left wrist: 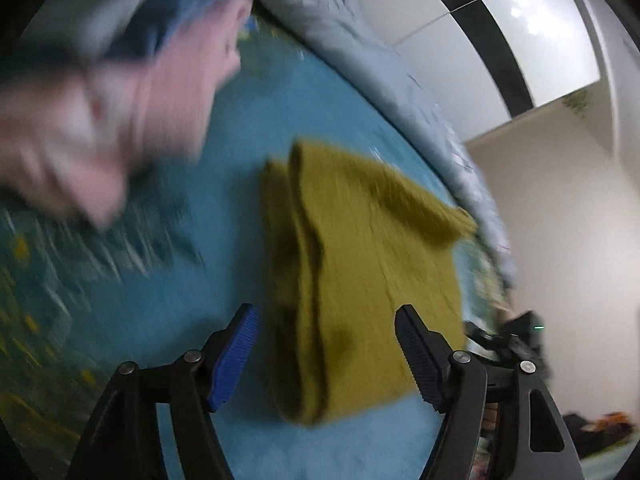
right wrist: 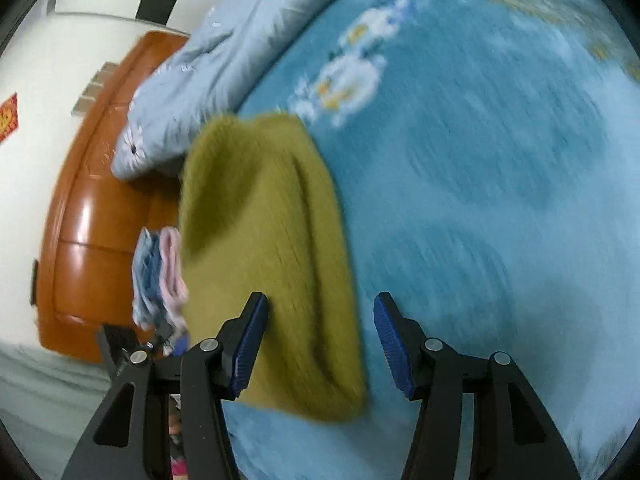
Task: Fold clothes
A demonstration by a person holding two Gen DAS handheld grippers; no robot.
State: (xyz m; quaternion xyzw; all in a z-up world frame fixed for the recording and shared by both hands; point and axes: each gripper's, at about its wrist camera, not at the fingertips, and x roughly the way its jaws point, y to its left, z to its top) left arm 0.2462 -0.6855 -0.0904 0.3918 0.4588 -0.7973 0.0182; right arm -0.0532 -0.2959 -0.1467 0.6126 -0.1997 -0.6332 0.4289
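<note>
Beyond both parted jaws, folded sweater (left wrist: 360, 264).

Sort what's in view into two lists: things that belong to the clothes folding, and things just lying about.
Belongs to the job:
- olive-green garment, already folded on the blue bedsheet
- pink and blue clothes
- left tongs, open
- right tongs, open

Lying about:
- pale blue quilt
- wooden headboard

Folded garment (left wrist: 360, 264) on bed sheet (left wrist: 224, 184); quilt (left wrist: 400, 80) behind, headboard (right wrist: 96, 216) beyond.
</note>
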